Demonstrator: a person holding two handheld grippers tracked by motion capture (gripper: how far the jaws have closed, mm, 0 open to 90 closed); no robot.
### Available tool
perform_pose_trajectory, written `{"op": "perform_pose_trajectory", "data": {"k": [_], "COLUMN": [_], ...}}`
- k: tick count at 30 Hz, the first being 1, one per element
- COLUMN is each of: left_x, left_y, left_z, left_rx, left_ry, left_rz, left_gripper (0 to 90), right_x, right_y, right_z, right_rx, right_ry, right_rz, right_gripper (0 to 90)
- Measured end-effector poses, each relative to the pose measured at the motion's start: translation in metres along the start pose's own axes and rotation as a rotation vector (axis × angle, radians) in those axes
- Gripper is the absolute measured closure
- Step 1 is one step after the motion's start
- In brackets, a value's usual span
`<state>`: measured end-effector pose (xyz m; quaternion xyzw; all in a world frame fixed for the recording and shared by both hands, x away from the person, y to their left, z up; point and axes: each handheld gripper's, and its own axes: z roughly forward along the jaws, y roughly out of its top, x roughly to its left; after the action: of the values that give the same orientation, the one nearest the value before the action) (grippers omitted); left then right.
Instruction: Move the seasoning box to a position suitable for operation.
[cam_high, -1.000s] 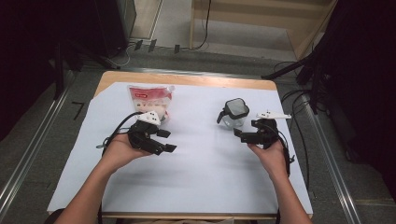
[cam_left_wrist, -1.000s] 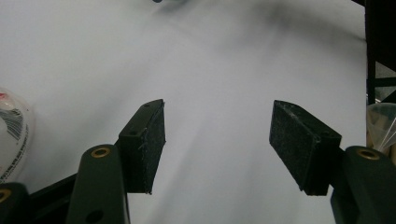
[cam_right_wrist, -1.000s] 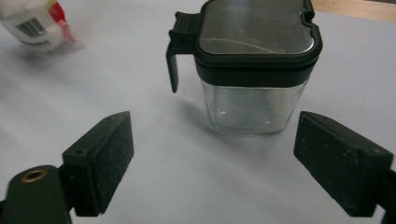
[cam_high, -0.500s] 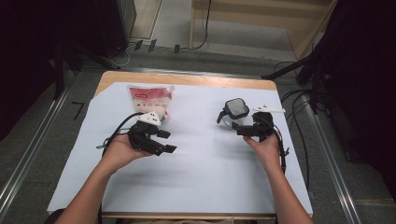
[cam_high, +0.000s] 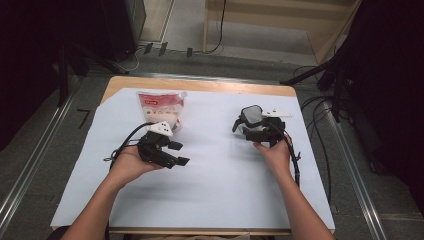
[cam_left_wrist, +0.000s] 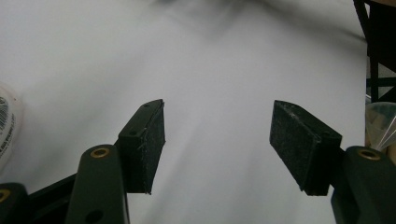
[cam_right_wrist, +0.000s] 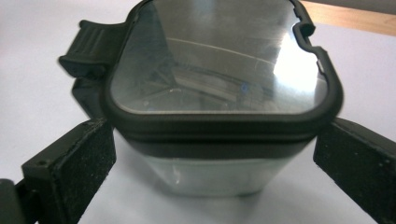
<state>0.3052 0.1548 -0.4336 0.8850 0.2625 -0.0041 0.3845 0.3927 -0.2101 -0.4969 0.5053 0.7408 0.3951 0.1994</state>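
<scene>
Right gripper (cam_high: 250, 131) advanced, jaws opening round one container (cam_right_wrist: 224, 93); one pouch (cam_high: 161, 106), possibly snacks.

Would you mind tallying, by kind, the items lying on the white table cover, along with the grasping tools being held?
Clear container with black lid: 1
Red and white pouch: 1
Hand-held grippers, left hand-held gripper and right hand-held gripper: 2
Total: 4
</scene>
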Motion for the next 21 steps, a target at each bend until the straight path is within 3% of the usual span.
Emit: {"op": "perform_pose_trajectory", "data": {"k": [11, 15, 21], "left_x": [-0.001, -0.002, -0.001], "left_y": [-0.006, -0.007, -0.008], "left_z": [-0.001, -0.001, -0.001], "left_rx": [0.008, 0.003, -0.012], "left_ry": [-0.001, 0.003, -0.011], "left_rz": [-0.025, -0.024, -0.051], "left_gripper": [36.6, 36.6, 36.6], "right_x": [0.001, 0.002, 0.001], "right_y": [0.001, 0.001, 0.0], "right_z": [0.014, 0.018, 0.02], "right_rx": [-0.078, -0.079, -0.098], "right_ry": [-0.022, -0.024, -0.014], "right_rz": [-0.014, -0.002, -0.021], "right_gripper": [4.0, 5.1, 14.3]}}
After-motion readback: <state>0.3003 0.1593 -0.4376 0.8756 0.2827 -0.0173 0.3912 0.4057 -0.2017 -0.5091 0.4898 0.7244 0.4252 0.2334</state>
